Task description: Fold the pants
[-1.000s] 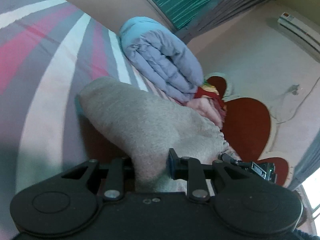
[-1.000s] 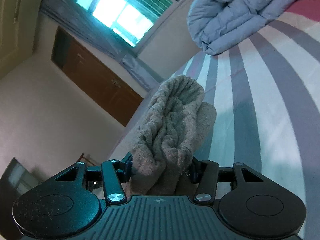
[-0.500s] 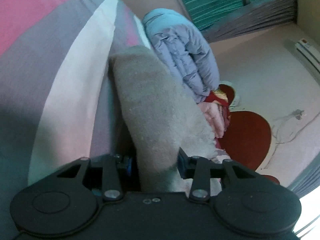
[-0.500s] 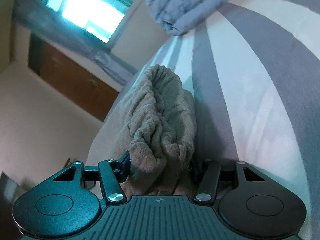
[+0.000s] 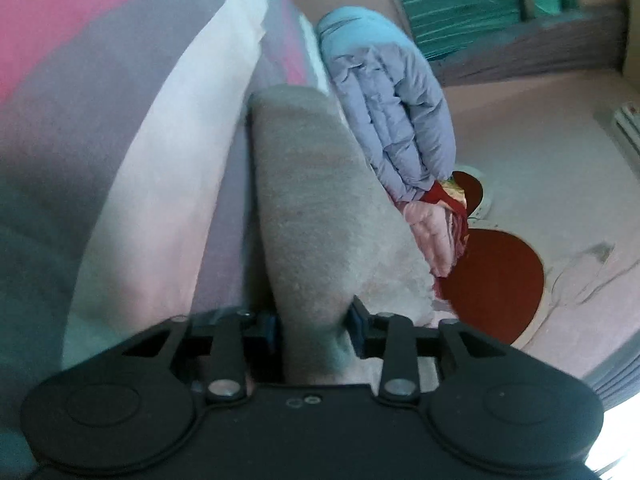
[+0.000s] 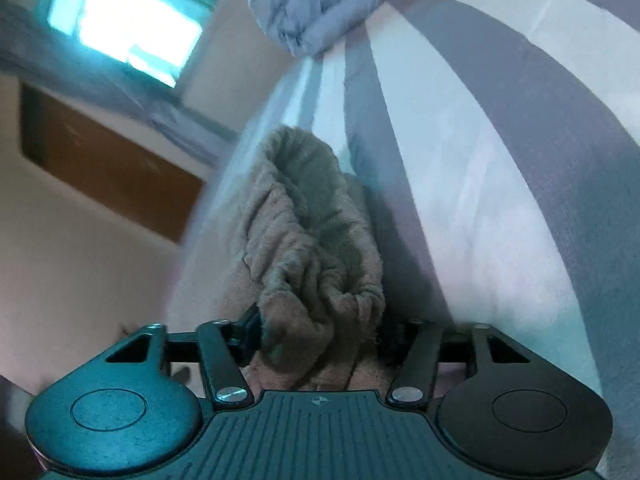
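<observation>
Your left gripper (image 5: 314, 326) has just been easing open, its pads still touching the grey pants (image 5: 316, 208) lying on the striped bed (image 5: 168, 152). Your right gripper (image 6: 320, 334), also just widening, brackets the bunched waistband (image 6: 316, 240).

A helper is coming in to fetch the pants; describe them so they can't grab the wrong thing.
Start from the striped bedsheet with its grey, white and pink bands. On it, nearer than the folded pale-blue quilt, lie the pants: a long bundle of fuzzy, grey-beige fleece. Unlike the smooth, puffy quilt and the pink and red bedding beyond, they are towel-textured and dull.
</observation>
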The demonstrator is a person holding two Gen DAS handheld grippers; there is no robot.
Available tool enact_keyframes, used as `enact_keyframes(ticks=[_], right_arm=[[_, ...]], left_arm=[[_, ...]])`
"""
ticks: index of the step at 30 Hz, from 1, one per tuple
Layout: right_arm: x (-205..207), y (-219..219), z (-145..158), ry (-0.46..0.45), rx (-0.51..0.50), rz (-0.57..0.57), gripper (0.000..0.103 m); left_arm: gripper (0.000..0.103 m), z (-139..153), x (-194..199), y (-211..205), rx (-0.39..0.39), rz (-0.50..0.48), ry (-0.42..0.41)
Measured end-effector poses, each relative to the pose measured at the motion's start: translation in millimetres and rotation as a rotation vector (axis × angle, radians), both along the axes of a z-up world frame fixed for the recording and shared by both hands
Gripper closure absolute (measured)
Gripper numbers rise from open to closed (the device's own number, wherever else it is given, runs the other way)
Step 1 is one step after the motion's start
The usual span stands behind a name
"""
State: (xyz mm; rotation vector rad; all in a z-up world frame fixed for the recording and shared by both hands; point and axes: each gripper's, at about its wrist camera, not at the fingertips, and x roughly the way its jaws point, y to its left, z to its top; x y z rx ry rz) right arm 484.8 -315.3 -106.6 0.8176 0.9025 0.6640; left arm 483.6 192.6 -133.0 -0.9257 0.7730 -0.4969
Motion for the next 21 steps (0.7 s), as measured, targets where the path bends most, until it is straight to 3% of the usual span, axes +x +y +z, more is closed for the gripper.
enact_keyframes(ticks=[1,2,4,5,6,8,12,14,19,21], right_arm=[[-3.0,-2.5,1.3,-0.008,0.016,-0.009,0.039],[-6.9,-5.9,4.3,-0.008,0.013,-0.018,0.038],[-17.5,-16.7,17.0,-0.040,-0.016,-0.042,0.022],[-26.4,-27.4,23.0,-0.068,-0.029,-0.061,0.018],[-36.7,-37.0,29.2,-0.088,-0.066,-0.082,0.016],[-68.7,-54.5,43.0,-0.152,-0.155,-0.100,0.013],[-150.5,-68.5,59.3,-0.245,-0.263,-0.105,0.000],[-195.1,-65.1,65.2,-0.294,-0.318,-0.115,0.000],[-296.6,-36.5,82.8,-0.398,-0.414,-0.140,0.000],[-337.8,-28.9,88.1,-0.442,-0.453,-0.155,0.000]], left_arm=[[0.072,5.7,-6.2,-1.3,0.040,0.000,-0.012],[0.062,12.6,-15.0,-1.5,0.077,0.002,-0.028],[0.043,29.6,-45.3,0.8,0.201,0.043,-0.068],[0.014,36.9,-62.4,4.3,0.270,0.067,-0.086],[0.006,45.0,-85.7,2.9,0.372,0.113,-0.108],[0.006,54.8,-127.5,-0.3,0.496,0.171,-0.134],[0.006,59.6,-209.3,-14.8,0.601,0.251,-0.117],[0.006,69.0,-245.0,-31.4,0.660,0.284,-0.126],[0.006,100.1,-320.4,-79.8,0.759,0.320,-0.192],[0.006,111.0,-350.8,-100.4,0.774,0.340,-0.257]])
